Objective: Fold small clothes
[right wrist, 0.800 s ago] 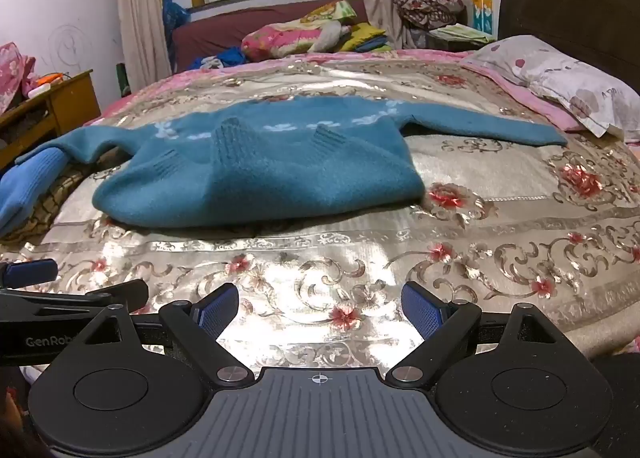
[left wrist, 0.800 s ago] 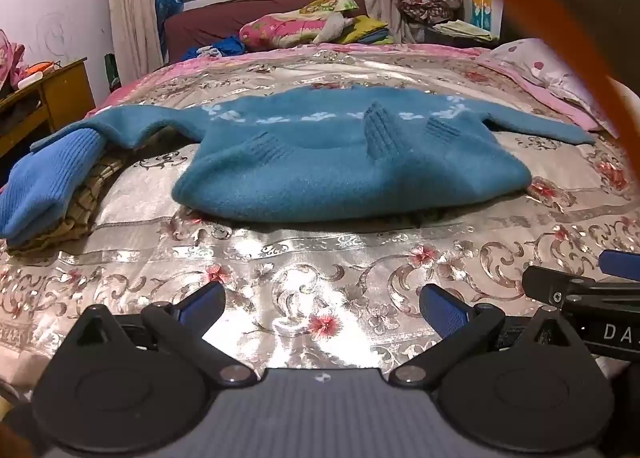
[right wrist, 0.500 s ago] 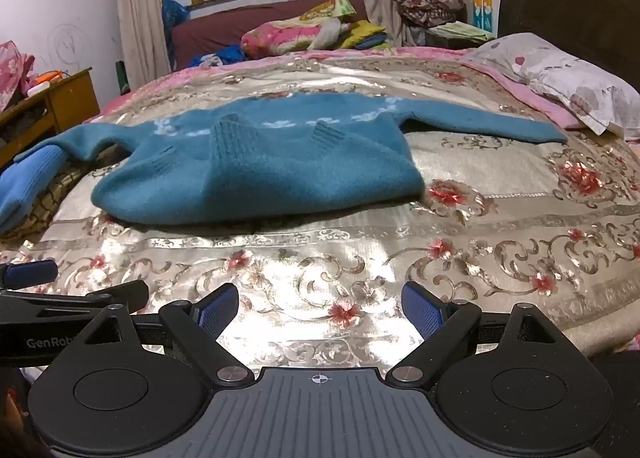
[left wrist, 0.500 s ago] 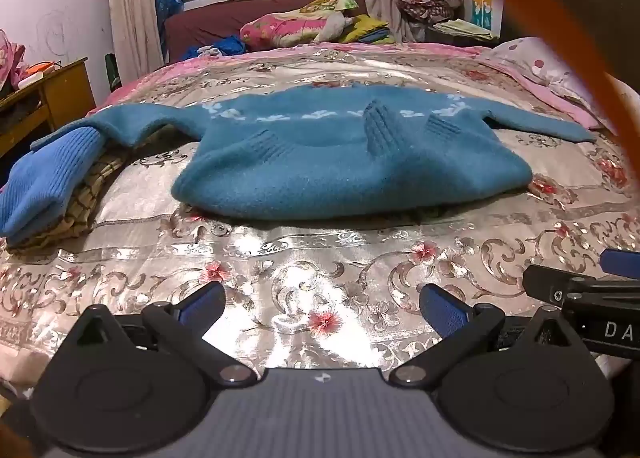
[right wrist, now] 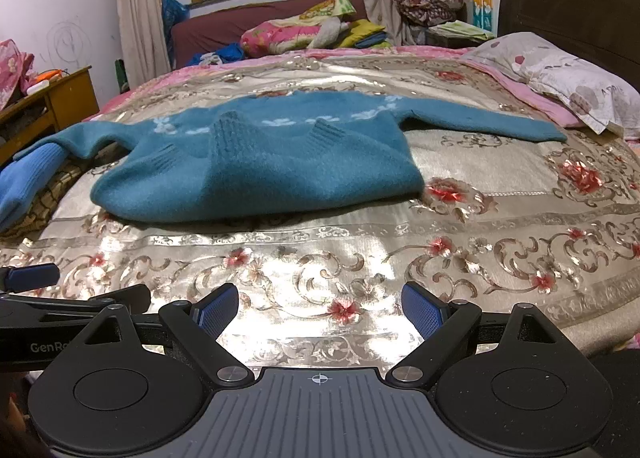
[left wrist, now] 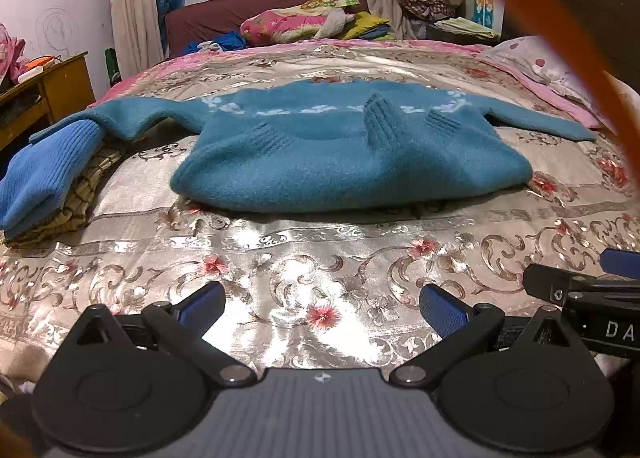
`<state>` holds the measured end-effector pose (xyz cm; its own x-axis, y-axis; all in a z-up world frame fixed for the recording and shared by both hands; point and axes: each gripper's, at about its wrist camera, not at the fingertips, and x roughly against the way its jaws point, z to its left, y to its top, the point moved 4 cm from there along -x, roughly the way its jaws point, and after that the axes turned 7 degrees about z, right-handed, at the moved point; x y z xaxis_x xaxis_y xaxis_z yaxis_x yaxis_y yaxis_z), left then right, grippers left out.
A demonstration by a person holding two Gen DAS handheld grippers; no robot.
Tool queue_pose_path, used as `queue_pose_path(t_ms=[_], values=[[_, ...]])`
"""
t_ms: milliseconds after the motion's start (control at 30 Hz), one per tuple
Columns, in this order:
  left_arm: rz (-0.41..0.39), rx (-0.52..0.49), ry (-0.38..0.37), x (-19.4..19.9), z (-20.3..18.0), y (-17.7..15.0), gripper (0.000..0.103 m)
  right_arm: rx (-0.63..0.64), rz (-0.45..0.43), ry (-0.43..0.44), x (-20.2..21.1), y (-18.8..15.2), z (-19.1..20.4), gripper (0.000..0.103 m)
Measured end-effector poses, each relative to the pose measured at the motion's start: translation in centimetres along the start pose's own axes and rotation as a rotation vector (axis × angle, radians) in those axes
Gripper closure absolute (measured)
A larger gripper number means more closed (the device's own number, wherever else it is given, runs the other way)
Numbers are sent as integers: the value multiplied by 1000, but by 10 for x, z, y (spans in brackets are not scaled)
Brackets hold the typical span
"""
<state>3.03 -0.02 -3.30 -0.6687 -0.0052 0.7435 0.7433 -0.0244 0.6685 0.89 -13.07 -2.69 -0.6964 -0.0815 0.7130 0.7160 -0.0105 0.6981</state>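
Note:
A small teal knit sweater (left wrist: 352, 162) lies on the floral bedspread (left wrist: 320, 254), its lower half folded up over the chest and both sleeves spread out sideways. The right wrist view shows the same sweater (right wrist: 260, 170) left of centre. My left gripper (left wrist: 322, 306) hovers open over the bedspread well short of the sweater, nothing between its blue pads. My right gripper (right wrist: 320, 308) is open too, at the same near edge, with nothing in it. Each gripper shows at the edge of the other's view.
A folded blue knit (left wrist: 44, 174) rests on a checked cloth (left wrist: 84, 194) at the left. A pillow (right wrist: 576, 86) and dark headboard (right wrist: 572, 6) stand at the right. Bedding is piled on a sofa (right wrist: 288, 30) behind. A wooden desk (left wrist: 44, 90) stands far left. An orange cable (left wrist: 560, 38) crosses the left view.
Both views have shifted only slightly; the sweater sits a touch lower and nearer in the right wrist view. Both grippers stay open.

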Motion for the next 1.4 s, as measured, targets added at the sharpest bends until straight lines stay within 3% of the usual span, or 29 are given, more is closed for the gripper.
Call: queue_pose_path(t_ms=[1400], values=[[-23,-2,19,5,-1,-1,0,5,9,-7,1,0,1,13]])
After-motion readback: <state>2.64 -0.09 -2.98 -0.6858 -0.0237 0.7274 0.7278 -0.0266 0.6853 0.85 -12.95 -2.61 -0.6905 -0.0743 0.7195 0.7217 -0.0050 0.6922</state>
